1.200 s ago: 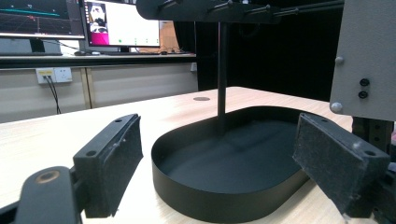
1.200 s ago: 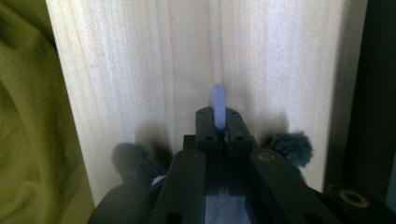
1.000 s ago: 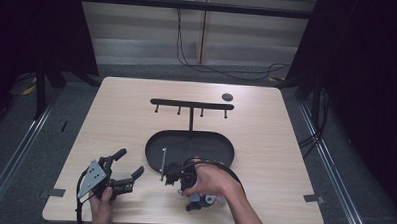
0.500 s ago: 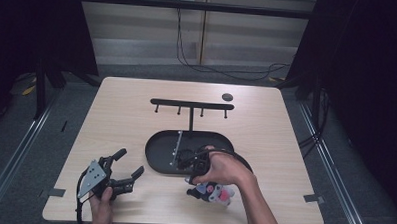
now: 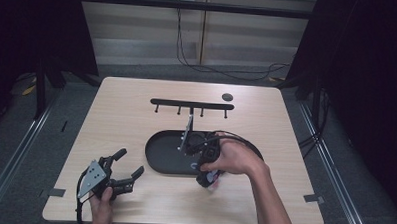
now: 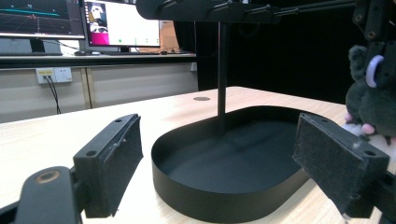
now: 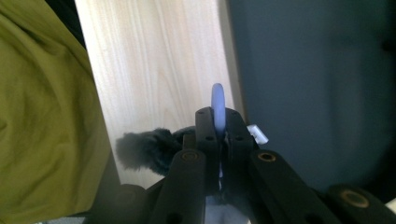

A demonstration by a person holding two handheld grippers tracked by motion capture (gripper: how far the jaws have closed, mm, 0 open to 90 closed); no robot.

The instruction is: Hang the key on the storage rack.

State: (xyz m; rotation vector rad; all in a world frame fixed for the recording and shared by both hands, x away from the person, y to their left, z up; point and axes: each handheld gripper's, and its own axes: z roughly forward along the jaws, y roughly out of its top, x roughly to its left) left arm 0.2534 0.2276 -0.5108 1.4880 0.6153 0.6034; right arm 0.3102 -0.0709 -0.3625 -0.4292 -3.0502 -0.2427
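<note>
A dark grey plush toy [image 5: 209,180] [image 6: 373,100] hangs by a lavender ring [image 7: 217,106] [image 6: 374,70] at the front right rim of the black oval tray [image 5: 160,160] [image 6: 224,196]. My right gripper [image 5: 205,155] [image 7: 218,125] is shut on that ring, with the plush fur [image 7: 147,149] dangling below its jaws. From the tray rises a black stand with a hook bar [image 5: 192,104] [image 6: 221,70]. My left gripper [image 5: 120,170] [image 6: 219,163] rests open on the table to the tray's front left, with nothing between its pads.
A small dark disc [image 5: 227,97] lies on the table behind the hook bar's right end. The wooden table [image 5: 116,114] is ringed by dark floor and black frame posts. Monitors [image 6: 116,23] stand on a bench beyond. A yellow-green garment [image 7: 42,121] hangs close beside the right gripper.
My right hand has risen and shifted right and away from the table's front edge, carrying the plush toy up with it. The left gripper has kept still.
</note>
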